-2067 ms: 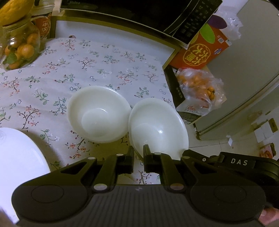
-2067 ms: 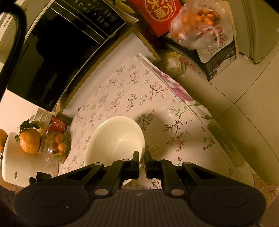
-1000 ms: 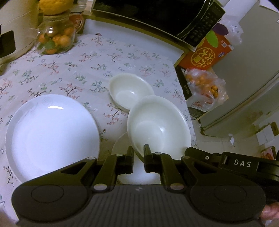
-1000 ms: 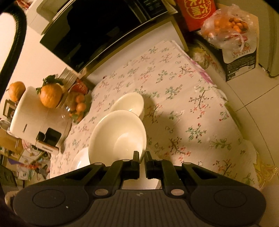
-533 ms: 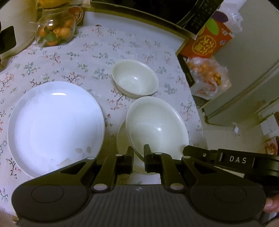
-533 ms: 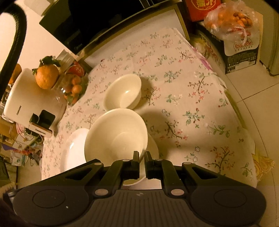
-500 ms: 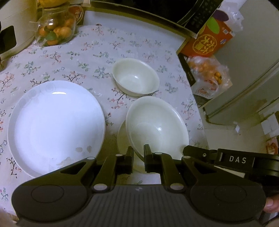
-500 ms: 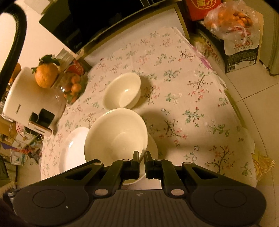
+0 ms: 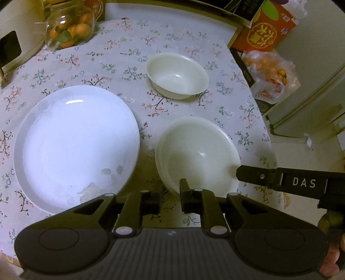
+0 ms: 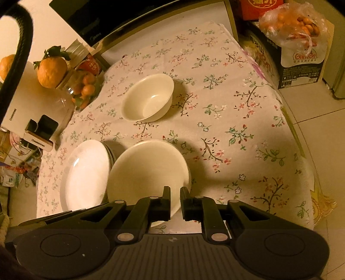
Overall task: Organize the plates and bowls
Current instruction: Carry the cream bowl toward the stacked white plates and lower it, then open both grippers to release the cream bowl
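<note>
A large white bowl [image 9: 198,155] sits low over a small plate whose rim shows at its left edge. My left gripper [image 9: 172,189] is shut on the bowl's near rim. My right gripper [image 10: 175,199] is shut on the same bowl [image 10: 146,170] at its near rim; its arm [image 9: 286,183] shows in the left wrist view. A big white plate [image 9: 75,144] lies to the left, also in the right wrist view [image 10: 86,172]. A smaller white bowl [image 9: 177,75] stands farther back on the floral tablecloth [image 10: 232,129], also in the right wrist view [image 10: 148,98].
A glass jar of small oranges [image 9: 69,28] and a white appliance [image 10: 32,107] stand at the far left. A microwave [image 10: 129,15] is behind the table. An orange box [image 9: 267,25] and a bag of oranges [image 10: 295,28] are past the table's right edge.
Both grippers have carried the large bowl back from beside the small bowl and lowered it over the small plate next to the big plate. The rim of the plate under it now barely shows.
</note>
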### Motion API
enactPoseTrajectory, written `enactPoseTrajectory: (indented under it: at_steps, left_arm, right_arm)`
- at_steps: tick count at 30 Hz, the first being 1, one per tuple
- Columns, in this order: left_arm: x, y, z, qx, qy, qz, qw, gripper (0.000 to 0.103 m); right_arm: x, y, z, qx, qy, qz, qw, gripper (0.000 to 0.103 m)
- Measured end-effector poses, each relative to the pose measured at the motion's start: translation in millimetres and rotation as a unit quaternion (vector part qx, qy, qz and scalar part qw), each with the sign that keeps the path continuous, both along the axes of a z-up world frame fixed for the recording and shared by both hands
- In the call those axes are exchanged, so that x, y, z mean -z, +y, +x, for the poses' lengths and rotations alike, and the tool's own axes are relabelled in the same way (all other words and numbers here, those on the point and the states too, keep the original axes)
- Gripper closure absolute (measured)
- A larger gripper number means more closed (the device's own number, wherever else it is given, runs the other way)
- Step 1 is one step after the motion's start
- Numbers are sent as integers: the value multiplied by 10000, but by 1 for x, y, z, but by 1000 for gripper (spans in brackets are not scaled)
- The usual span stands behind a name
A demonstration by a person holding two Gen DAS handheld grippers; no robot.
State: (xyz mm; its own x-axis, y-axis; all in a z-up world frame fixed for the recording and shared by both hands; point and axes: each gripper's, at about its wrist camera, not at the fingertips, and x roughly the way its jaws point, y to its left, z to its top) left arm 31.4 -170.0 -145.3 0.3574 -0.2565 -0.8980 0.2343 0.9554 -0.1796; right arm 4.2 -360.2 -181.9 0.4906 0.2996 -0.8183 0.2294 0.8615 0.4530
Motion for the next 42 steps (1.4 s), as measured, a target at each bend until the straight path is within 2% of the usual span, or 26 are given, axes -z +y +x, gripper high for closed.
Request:
enactPoseTrajectory:
  at_steps: [24,28,33,36,39,42]
  left_arm:
    - [18,-5,23,-284,90,-209,9993,86]
    - [13,-6,21,-232,47,-249,9994,75]
    - [1,-10,14,-61,-218,-71,9997,67]
    - [-3,-10,15,-83,-253,10,9996,51]
    - [-9,-14,13,-30,-498,216,9985,48]
    - [-17,-16,13,-8,-692,283,9972,39]
  right_arm:
    - [12,1,20,63,185,-344,9992,81]
    - [11,0,18,110,160,-343,9992,76]
    - [7,-6,15,230,73,-340,9991,73]
    - [4,-8,14,285,-4,-363,9989,70]
    - [2,-7,13,305,-37,-459,9985,69]
    - [0,-10,13,385,-100,-494,9980,67]
